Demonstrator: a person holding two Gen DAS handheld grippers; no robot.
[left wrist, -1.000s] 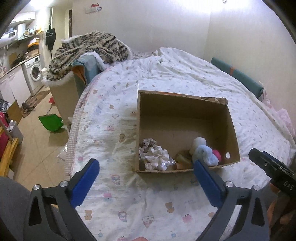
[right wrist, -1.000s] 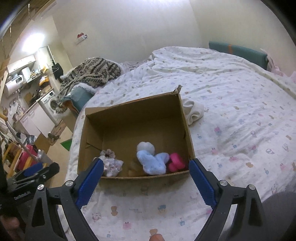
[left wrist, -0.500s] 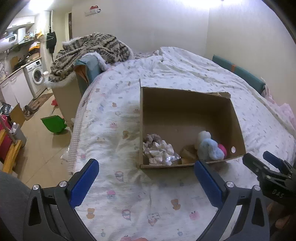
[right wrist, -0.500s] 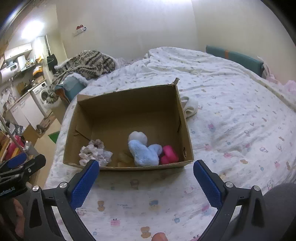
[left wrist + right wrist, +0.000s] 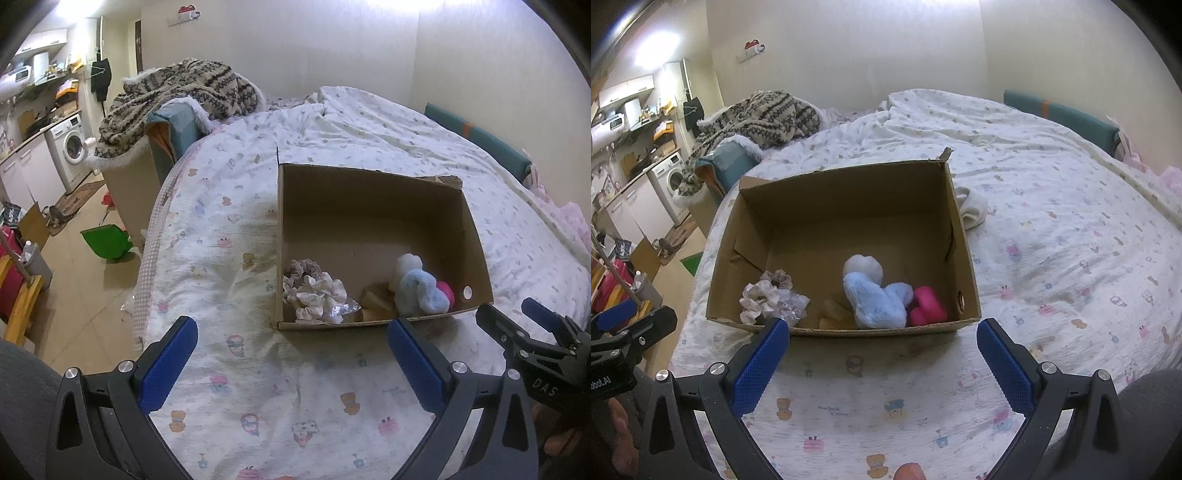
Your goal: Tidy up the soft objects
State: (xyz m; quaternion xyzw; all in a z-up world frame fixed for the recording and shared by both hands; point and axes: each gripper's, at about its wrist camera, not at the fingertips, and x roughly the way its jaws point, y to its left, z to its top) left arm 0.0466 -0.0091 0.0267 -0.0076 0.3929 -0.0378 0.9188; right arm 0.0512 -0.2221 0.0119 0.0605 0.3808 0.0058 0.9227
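While the cardboard box [image 5: 846, 236] sits open on a bed [image 5: 1052, 258] covered in a white quilt with small cartoon prints, the soft things lie along its near wall: one blue plush toy [image 5: 875, 302], one white plush piece [image 5: 862, 266] touching it on the far side, one pink toy [image 5: 929, 308] touching it on the right, and two scrunchies [image 5: 770, 297] in the near left corner. A tan item beside the blue toy is too hidden to name. One white cloth [image 5: 973, 210] lies on the quilt just outside the box's right wall. The right gripper [image 5: 882, 354] and left gripper [image 5: 291, 356] both hover over the quilt just near of the box, jaws spread wide, holding nothing. Farther left, a patterned blanket [image 5: 177, 99] drapes a chair, and a washing machine [image 5: 72, 146] stands by the tiled floor.
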